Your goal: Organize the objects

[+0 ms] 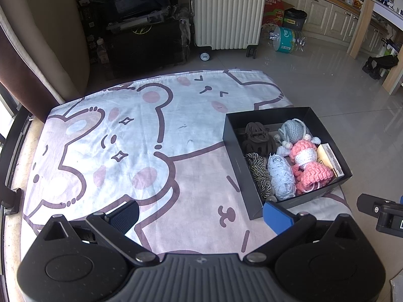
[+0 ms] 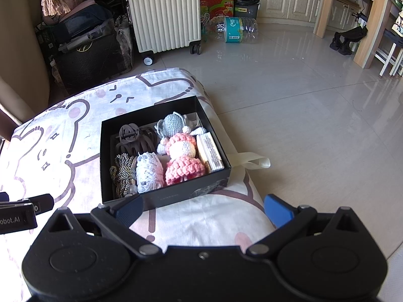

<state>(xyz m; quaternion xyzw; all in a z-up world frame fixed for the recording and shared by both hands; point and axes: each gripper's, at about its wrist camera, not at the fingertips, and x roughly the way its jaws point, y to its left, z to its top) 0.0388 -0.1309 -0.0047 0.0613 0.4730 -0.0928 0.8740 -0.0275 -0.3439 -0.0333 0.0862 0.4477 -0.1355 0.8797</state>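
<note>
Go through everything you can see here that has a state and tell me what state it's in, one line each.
Left gripper: jaws open, empty.
Right gripper: jaws open, empty.
Box: lidless, nearly full.
Pink doll: lying in the box.
Hair claw: in the box, far left corner.
Cord: bundled, in the box.
Suitcase: upright, shut.
Water bottle: lying on the floor.

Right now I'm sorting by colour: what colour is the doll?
Pink and white doll; right wrist view.
</note>
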